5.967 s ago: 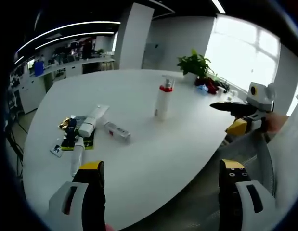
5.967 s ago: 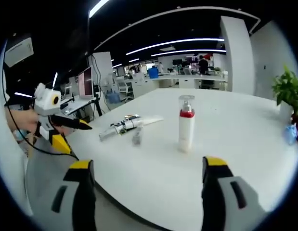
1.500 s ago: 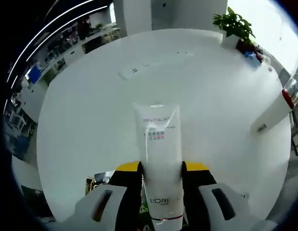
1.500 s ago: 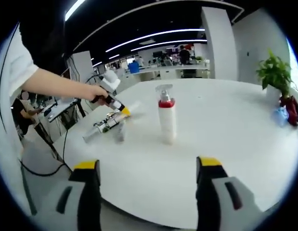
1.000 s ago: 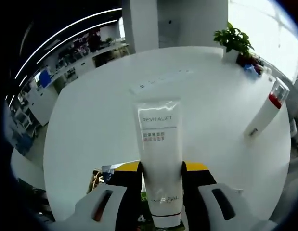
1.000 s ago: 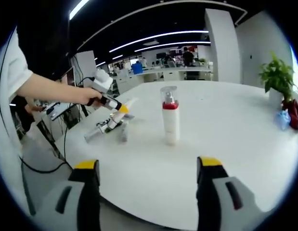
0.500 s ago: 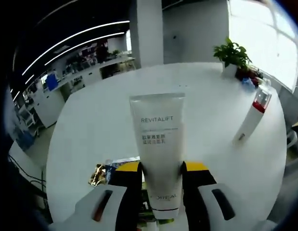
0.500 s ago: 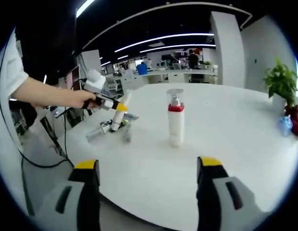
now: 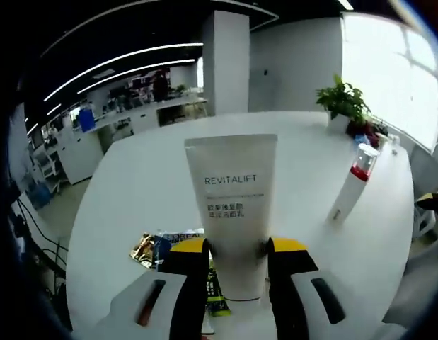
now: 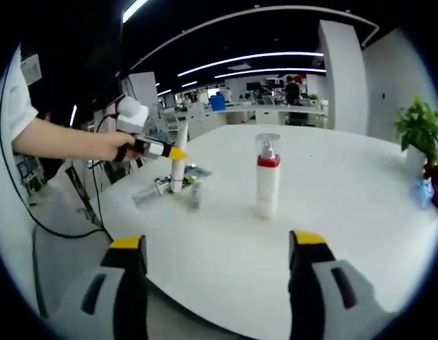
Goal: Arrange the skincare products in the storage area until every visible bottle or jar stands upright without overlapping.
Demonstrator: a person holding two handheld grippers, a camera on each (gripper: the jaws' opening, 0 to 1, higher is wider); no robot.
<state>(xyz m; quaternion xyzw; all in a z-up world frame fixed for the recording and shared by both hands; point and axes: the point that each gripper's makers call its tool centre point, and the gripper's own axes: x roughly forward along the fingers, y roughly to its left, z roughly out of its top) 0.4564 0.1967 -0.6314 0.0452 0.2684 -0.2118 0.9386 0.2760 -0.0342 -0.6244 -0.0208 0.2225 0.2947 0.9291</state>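
A white REVITALIFT tube stands upright between the jaws of my left gripper, which is shut on it. In the right gripper view the same tube hangs vertical, its lower end just over a pile of packets, with the left gripper held by a person's hand. A white pump bottle with a red band stands upright mid-table. A small grey bottle stands beside a lying tube. My right gripper is open near the table's edge, holding nothing.
The white table is round-edged, with a potted plant at its far side. Dark and gold packets lie under the held tube. Desks and a chair stand in the office beyond the table.
The left gripper has swung the tube from a slant up to vertical and lowered it toward the pile. The right gripper has stayed open and barely moved.
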